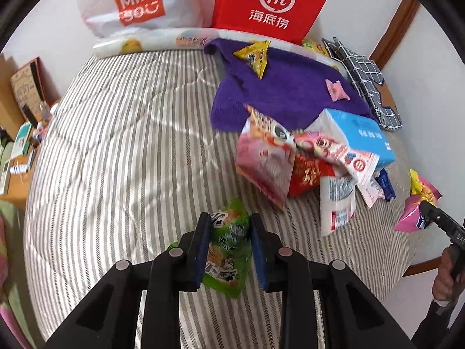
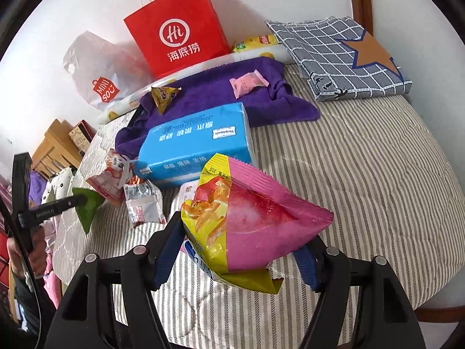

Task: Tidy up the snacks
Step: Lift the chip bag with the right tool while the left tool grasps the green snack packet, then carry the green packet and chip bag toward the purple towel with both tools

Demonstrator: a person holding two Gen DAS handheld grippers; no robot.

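Snacks in both your grippers, over the striped bed.

Your left gripper [image 1: 229,247] is clamped on a green snack packet [image 1: 229,250], held above the bed [image 1: 116,145] near its left edge. Toward the middle, a heap of snack packets [image 1: 279,163] leans on a blue tissue pack [image 2: 197,142], beside a purple towel [image 2: 209,96]. Your right gripper [image 2: 241,250] grips a pink and yellow snack bag [image 2: 252,221], above the bed's near right part.

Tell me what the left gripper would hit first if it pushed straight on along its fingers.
Probably the striped quilt: the left gripper, shut on a green snack packet, points down at bare bedding left of the snack pile. Depth is unclear.
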